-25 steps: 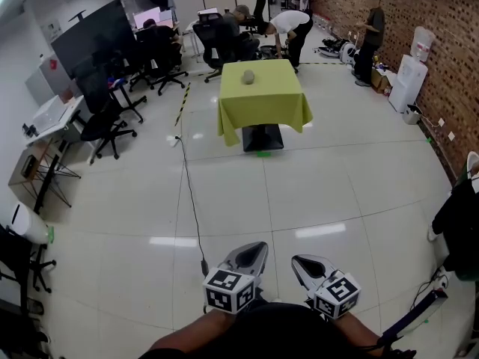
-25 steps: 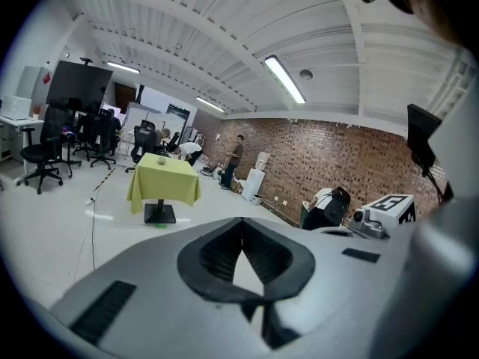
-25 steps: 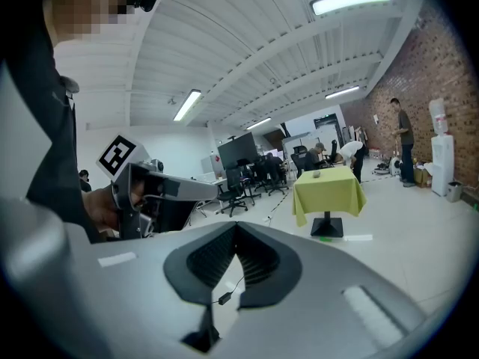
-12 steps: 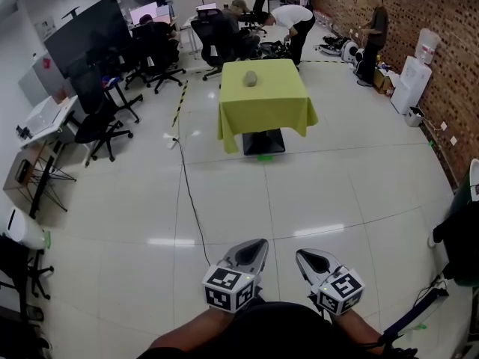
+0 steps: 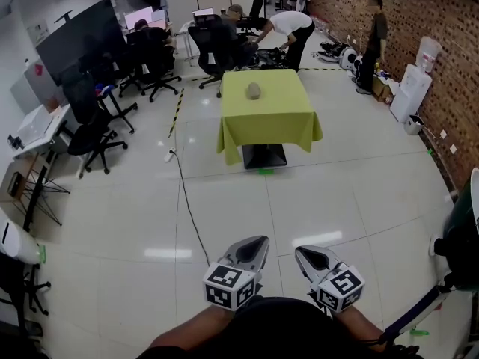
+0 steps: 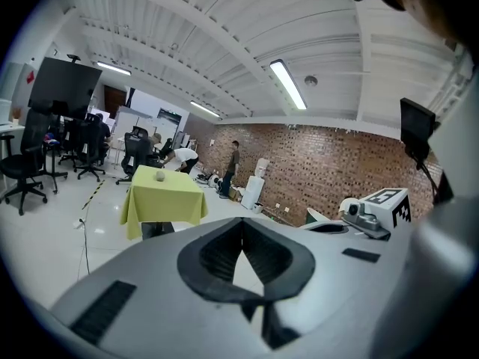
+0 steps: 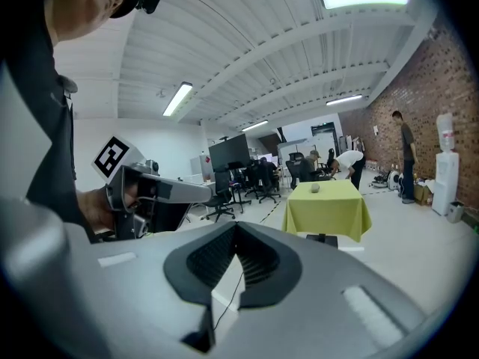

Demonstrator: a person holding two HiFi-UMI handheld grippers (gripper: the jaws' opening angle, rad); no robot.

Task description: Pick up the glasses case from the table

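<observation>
Grey glasses case (image 5: 254, 90) spotted on far half of yellow-green table (image 5: 271, 118), well apart from both grippers. Held left gripper (image 5: 257, 241) and right gripper (image 5: 304, 252) shut and empty, low over tiled floor (image 5: 337, 193). Read no writing, only square markers on cubes (image 5: 228, 286). Noted black cable (image 5: 187, 208) across floor between, office chairs (image 5: 90, 129) at left.

The head view looks steeply down over the left tongs (image 5: 254, 242) and right tongs (image 5: 306, 253). Both gripper views face forward — all three share the surface (image 5: 274, 117) well ahead.
</observation>
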